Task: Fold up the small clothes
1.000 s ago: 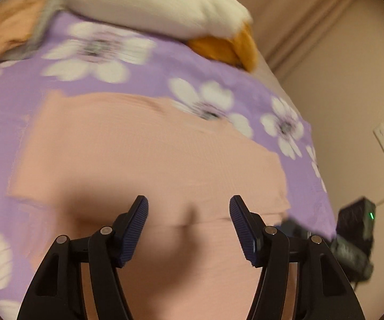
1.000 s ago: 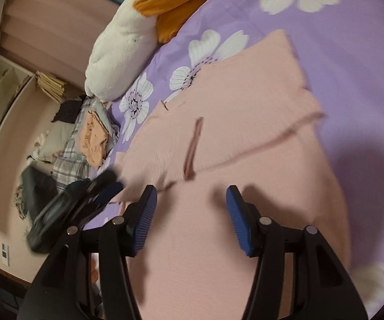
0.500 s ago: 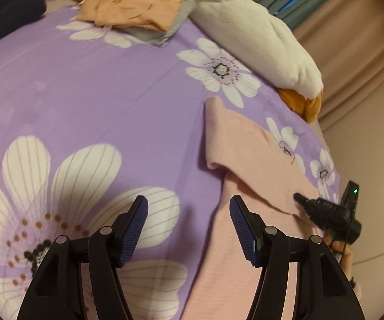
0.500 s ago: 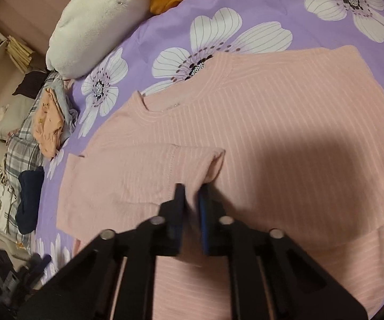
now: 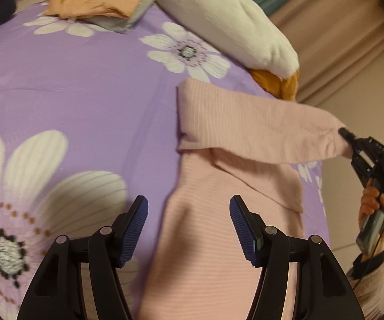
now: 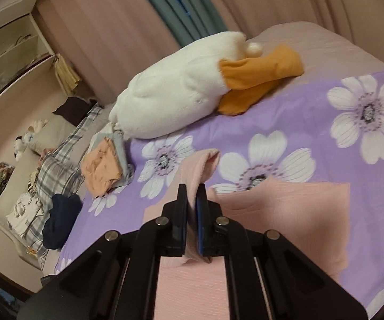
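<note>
A pink ribbed shirt (image 5: 226, 213) lies on the purple flowered bedspread (image 5: 85, 85). My left gripper (image 5: 189, 226) is open and empty, hovering over the shirt's left edge. My right gripper (image 6: 191, 213) is shut on a fold of the pink shirt (image 6: 285, 213) and lifts it off the bed. In the left wrist view the right gripper (image 5: 352, 144) shows at the far right, pulling a band of the shirt up and to the right.
A white and orange plush duck (image 6: 192, 90) lies at the head of the bed. A stack of folded clothes, peach on top (image 6: 101, 168), sits beside it. A dark blue garment (image 6: 61, 218) and plaid bedding (image 6: 55, 170) lie to the left.
My right gripper has lifted the pinched shirt edge up from the bed. The left gripper has shifted right over the shirt's edge and stays open.
</note>
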A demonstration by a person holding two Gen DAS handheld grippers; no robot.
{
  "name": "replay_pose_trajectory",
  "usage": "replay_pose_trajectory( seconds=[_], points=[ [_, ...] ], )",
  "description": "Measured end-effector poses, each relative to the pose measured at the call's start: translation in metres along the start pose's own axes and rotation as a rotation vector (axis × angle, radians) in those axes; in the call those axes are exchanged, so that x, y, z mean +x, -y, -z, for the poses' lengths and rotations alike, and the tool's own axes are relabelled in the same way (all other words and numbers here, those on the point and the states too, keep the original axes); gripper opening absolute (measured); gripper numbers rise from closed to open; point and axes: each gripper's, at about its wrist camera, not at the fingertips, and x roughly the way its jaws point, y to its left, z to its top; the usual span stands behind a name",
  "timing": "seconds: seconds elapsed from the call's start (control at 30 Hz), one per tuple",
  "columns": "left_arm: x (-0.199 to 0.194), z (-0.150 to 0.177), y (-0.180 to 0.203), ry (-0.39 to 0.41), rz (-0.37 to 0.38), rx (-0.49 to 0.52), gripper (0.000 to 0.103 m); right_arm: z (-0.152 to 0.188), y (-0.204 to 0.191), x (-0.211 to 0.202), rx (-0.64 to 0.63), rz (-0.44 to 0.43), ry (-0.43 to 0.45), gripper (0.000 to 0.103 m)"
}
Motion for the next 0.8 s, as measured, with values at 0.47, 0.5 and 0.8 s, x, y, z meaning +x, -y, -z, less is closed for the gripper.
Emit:
replay_pose_trajectory(
  seconds=[0.47, 0.5, 0.8],
  points=[
    [0.046, -0.029, 0.029, -0.038, -0.025, 0.062, 0.062, 0.052, 0.115, 0.036, 0.168, 0.245, -0.159, 0.010],
    [0.049, -0.032, 0.031, -0.038, -0.030, 0.071, 0.062, 0.057, 0.123, 0.042, 0.169, 0.275, -0.177, 0.010],
    [0.077, -0.053, 0.054, -0.051, -0.002, 0.151, 0.062, 0.059, 0.138, 0.028, 0.128, 0.314, -0.111, 0.014]
  ],
)
